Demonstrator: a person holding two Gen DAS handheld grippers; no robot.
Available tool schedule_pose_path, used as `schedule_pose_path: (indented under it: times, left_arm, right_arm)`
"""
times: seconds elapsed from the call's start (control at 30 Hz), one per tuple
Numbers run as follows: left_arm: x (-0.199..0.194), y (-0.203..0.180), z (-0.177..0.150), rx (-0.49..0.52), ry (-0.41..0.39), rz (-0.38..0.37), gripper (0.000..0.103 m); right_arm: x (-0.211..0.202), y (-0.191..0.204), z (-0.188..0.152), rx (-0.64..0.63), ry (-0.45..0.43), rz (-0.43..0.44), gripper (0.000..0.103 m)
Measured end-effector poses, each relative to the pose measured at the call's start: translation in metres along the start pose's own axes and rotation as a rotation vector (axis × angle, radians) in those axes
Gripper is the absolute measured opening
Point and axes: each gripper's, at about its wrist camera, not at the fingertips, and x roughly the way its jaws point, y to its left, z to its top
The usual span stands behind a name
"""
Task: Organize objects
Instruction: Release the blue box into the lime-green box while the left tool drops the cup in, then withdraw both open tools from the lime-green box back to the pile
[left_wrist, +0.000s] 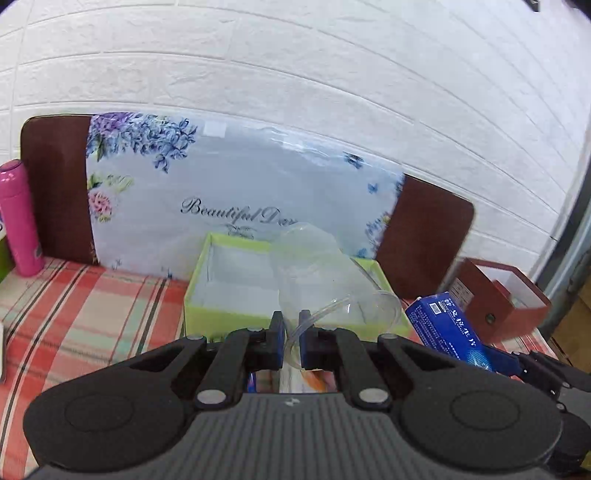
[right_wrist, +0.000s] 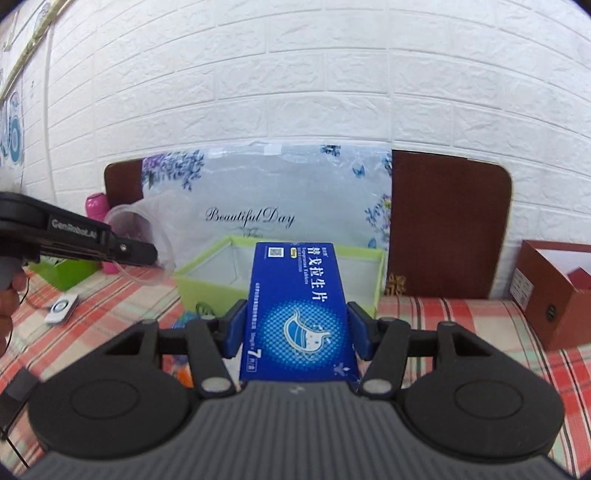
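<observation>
My left gripper (left_wrist: 291, 325) is shut on the rim of a clear plastic cup (left_wrist: 325, 280), held tilted above the open light-green box (left_wrist: 236, 314). The cup also shows in the right wrist view (right_wrist: 155, 229), with the left gripper (right_wrist: 147, 254) at the left. My right gripper (right_wrist: 295, 314) is shut on a blue medicine box (right_wrist: 299, 310), held just in front of the green box (right_wrist: 207, 280). The blue box also shows at the right of the left wrist view (left_wrist: 447, 328). The green box's inside looks empty.
A red-plaid cloth (left_wrist: 92, 314) covers the table. A floral "Beautiful Day" board (left_wrist: 236, 184) leans on the white brick wall. A pink bottle (left_wrist: 20, 221) stands at the left, an open brown box (right_wrist: 554, 291) at the right, and a small white device (right_wrist: 61, 308) lies at the left.
</observation>
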Motion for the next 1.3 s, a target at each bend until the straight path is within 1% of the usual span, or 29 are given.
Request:
schedule_pose_path:
  times: [0.13, 0.23, 0.4, 0.6, 0.63, 0.67, 0.7, 0.73, 0.77, 0.8, 0.83, 0.9, 1.03, 1.17, 1.3]
  left_arm:
    - [0.050, 0.015, 0.022, -0.041, 0.033, 0.030, 0.007]
    - [0.083, 0.025, 0.029, -0.043, 0.059, 0.049, 0.007]
    - [0.120, 0.038, 0.033, -0.046, 0.103, 0.067, 0.007]
    - [0.145, 0.052, 0.025, -0.030, 0.123, 0.082, 0.007]
    - [0.148, 0.054, 0.023, -0.026, 0.121, 0.079, 0.014]
    - [0.151, 0.055, 0.021, -0.021, 0.136, 0.077, 0.024]
    - [0.153, 0.056, 0.020, -0.020, 0.161, 0.085, 0.056]
    - [0.153, 0.056, 0.017, -0.019, 0.177, 0.079, 0.068]
    - [0.149, 0.056, 0.015, -0.019, 0.174, 0.071, 0.068]
    - [0.145, 0.055, 0.014, -0.016, 0.167, 0.073, 0.069]
    - [0.139, 0.053, 0.013, -0.011, 0.163, 0.084, 0.071]
    - [0.123, 0.049, 0.014, -0.009, 0.132, 0.099, 0.072]
    - [0.082, 0.041, 0.017, -0.031, 0.070, 0.070, 0.075]
    - [0.044, 0.029, 0.012, -0.040, 0.062, 0.101, 0.077]
    - [0.009, 0.015, -0.004, -0.031, 0.046, 0.107, 0.077]
  right_arm:
    - [0.061, -0.001, 0.028, 0.006, 0.023, 0.003, 0.056]
    - [0.108, 0.000, 0.037, 0.019, 0.059, -0.006, 0.056]
    - [0.172, -0.001, 0.034, 0.028, 0.125, -0.012, 0.056]
    - [0.215, -0.002, 0.021, 0.064, 0.198, -0.001, 0.057]
    - [0.220, -0.002, 0.019, 0.064, 0.215, 0.008, 0.058]
    - [0.224, -0.001, 0.016, 0.064, 0.236, 0.019, 0.069]
    - [0.226, -0.002, 0.015, 0.063, 0.252, 0.024, 0.087]
    - [0.226, -0.002, 0.014, 0.057, 0.259, 0.024, 0.094]
    - [0.224, -0.002, 0.014, 0.043, 0.256, 0.022, 0.097]
    - [0.221, -0.002, 0.015, 0.030, 0.246, 0.024, 0.098]
    - [0.215, -0.003, 0.017, 0.020, 0.232, 0.020, 0.098]
    - [0.197, -0.004, 0.023, 0.004, 0.192, -0.008, 0.103]
    - [0.145, -0.009, 0.034, -0.006, 0.061, -0.030, 0.103]
    - [0.087, -0.012, 0.035, 0.014, -0.050, -0.039, 0.103]
    - [0.038, -0.010, 0.027, 0.023, -0.102, -0.019, 0.103]
